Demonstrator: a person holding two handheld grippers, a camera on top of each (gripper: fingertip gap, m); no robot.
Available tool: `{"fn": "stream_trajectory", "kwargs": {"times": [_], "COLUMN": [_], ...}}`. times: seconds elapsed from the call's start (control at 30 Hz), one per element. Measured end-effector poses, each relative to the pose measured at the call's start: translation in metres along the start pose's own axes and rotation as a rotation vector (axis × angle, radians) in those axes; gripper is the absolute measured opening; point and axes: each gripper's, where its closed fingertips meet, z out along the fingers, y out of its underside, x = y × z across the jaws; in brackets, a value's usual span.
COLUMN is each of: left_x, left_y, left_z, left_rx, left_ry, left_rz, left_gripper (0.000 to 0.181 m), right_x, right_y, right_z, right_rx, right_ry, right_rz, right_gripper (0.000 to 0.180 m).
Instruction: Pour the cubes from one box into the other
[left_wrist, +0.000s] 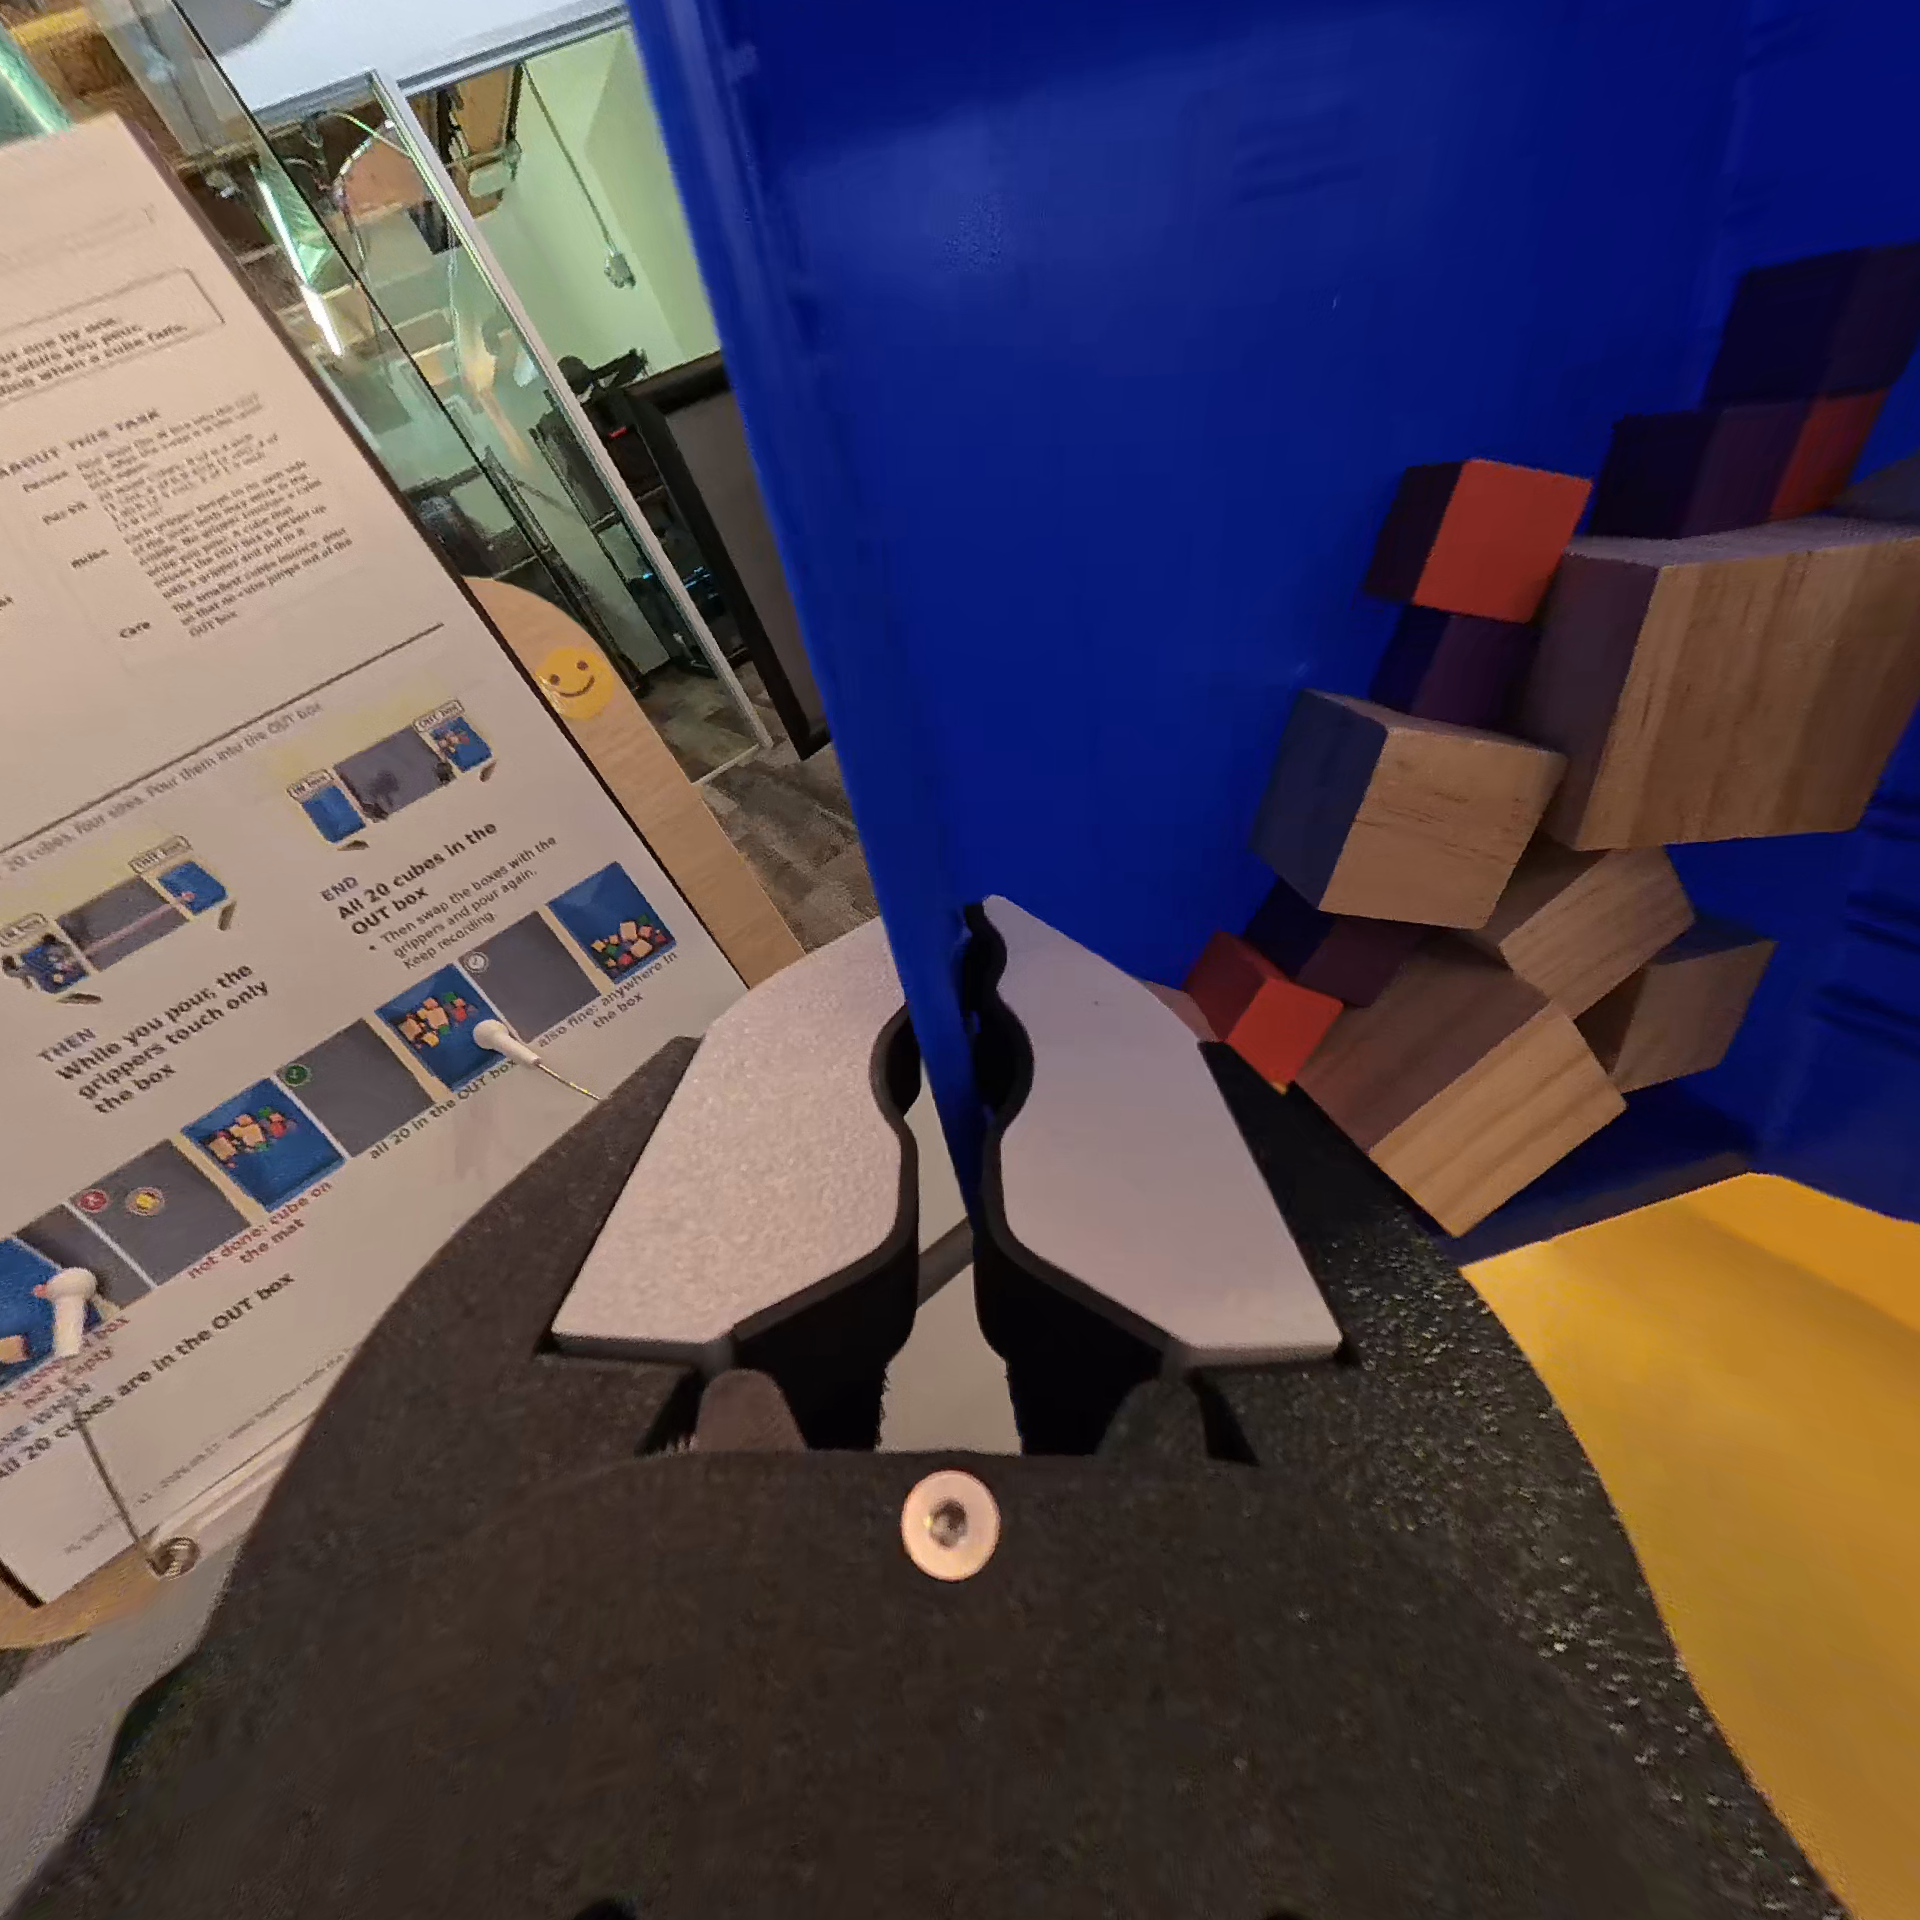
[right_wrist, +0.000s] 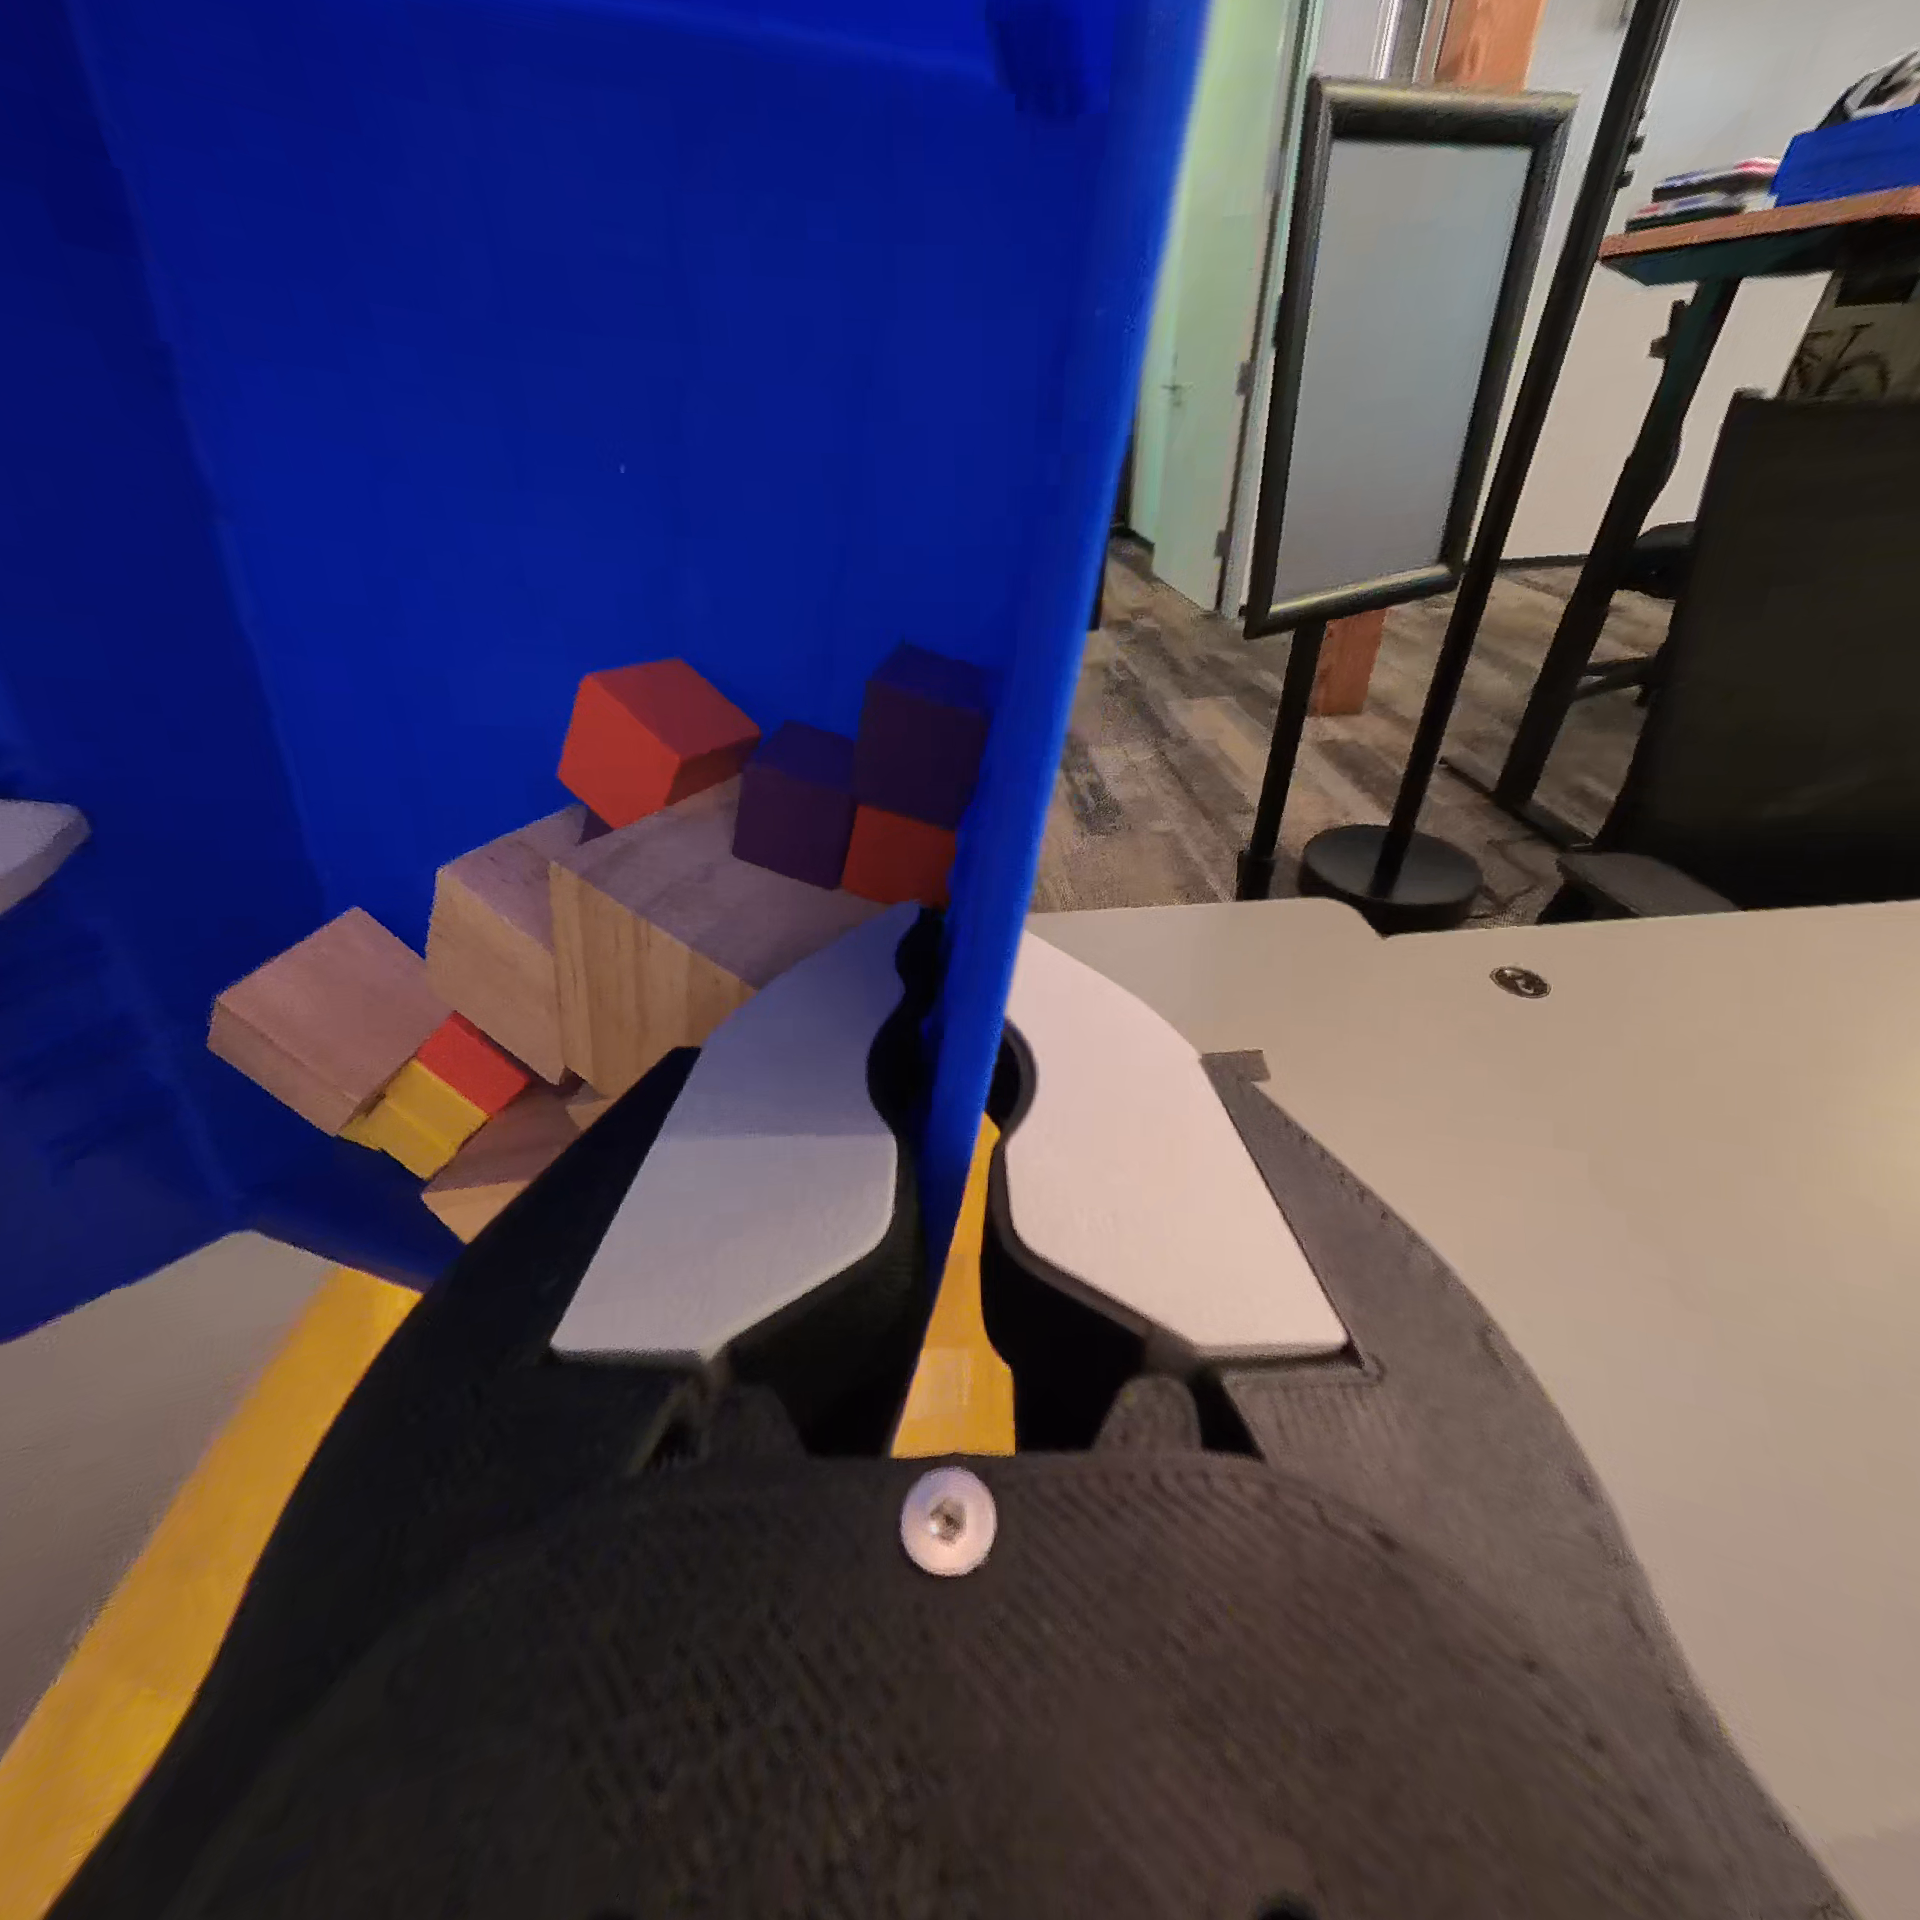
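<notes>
The left wrist view looks forward along the left gripper (left_wrist: 961, 1039), very close to the blue box (left_wrist: 1091, 416). The jaws straddle one box wall, which cuts the frame in two: box interior to the right, an instruction sheet (left_wrist: 208, 831) and glass partition to the left.

The right wrist view looks forward along the right gripper (right_wrist: 951, 1039), equally close, on the opposite wall. Box interior lies to the left; the grey bench (right_wrist: 1558, 1143) and room floor lie to the right.

Both views share the box interior and the cubes (left_wrist: 1455, 831) (right_wrist: 623, 935), seen from opposite sides.
</notes>
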Motion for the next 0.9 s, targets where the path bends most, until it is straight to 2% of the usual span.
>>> {"fn": "stream_trajectory", "kwargs": {"times": [0.3,0.63,0.77,0.83,0.9], "left_x": [-0.001,-0.012,-0.008,-0.007,-0.004], "left_y": [-0.005,-0.006,-0.006,-0.008,-0.007], "left_z": [-0.002,-0.012,-0.011,-0.010,-0.007], "left_rx": [-0.004,0.097,0.093,0.115,0.103], "left_ry": [0.006,0.007,-0.017,0.003,0.007], "left_rz": [-0.021,-0.082,-0.052,-0.081,-0.083], "left_gripper": [0.005,0.005,0.005,0.006,0.005], "right_x": [0.001,-0.012,-0.009,-0.007,-0.004], "right_y": [-0.009,-0.020,-0.022,-0.023,-0.015], "right_z": [0.000,-0.005,-0.005,-0.007,-0.004], "right_rx": [-0.019,0.073,0.092,0.127,0.106], "right_ry": [-0.019,-0.019,-0.011,0.010,0.000], "right_rz": [-0.004,-0.133,-0.078,-0.140,-0.113], "right_gripper": [0.004,0.005,0.004,0.005,0.005]}}
